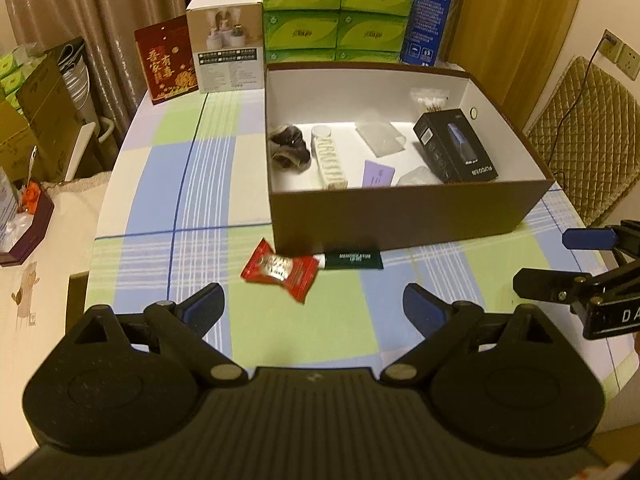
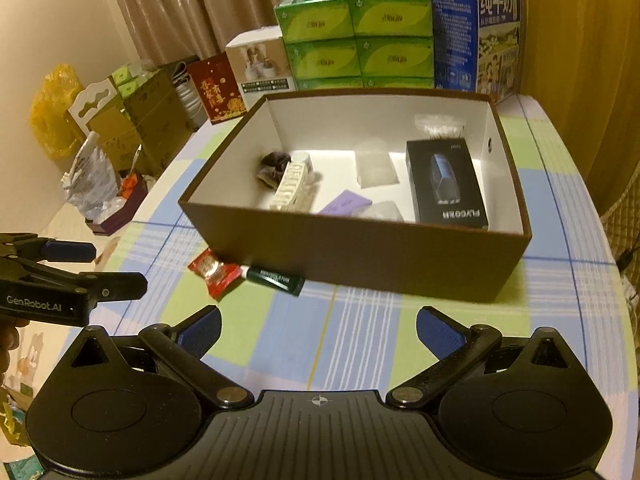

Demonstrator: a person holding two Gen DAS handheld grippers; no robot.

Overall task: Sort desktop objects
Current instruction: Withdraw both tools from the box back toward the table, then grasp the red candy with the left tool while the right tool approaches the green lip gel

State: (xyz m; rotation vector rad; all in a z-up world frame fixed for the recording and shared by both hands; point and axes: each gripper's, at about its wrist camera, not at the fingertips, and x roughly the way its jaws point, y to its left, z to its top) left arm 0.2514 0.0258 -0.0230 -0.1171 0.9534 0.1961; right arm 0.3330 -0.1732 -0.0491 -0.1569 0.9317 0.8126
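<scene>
Red snack packet (image 1: 281,270) flat on the checked surface (image 1: 192,184), just in front of the brown box (image 1: 408,220) near its left corner, touching end to end a dark green tube (image 1: 352,261) that lies along the box's front wall. Inside the box — a black carton (image 1: 456,150), a white tube (image 1: 329,158), a dark bundle (image 1: 289,146), a purple card (image 1: 378,174), clear bags. Behind the box, stacked green tissue packs (image 1: 338,8), a blue milk carton (image 2: 476,32), a white box (image 1: 226,46) and a red packet (image 1: 166,60). Left hand-held gripper (image 1: 314,306) spread wide and empty, low over the surface near the packet; right hand-held gripper (image 2: 318,328) likewise wide and empty, facing the box's front wall.
</scene>
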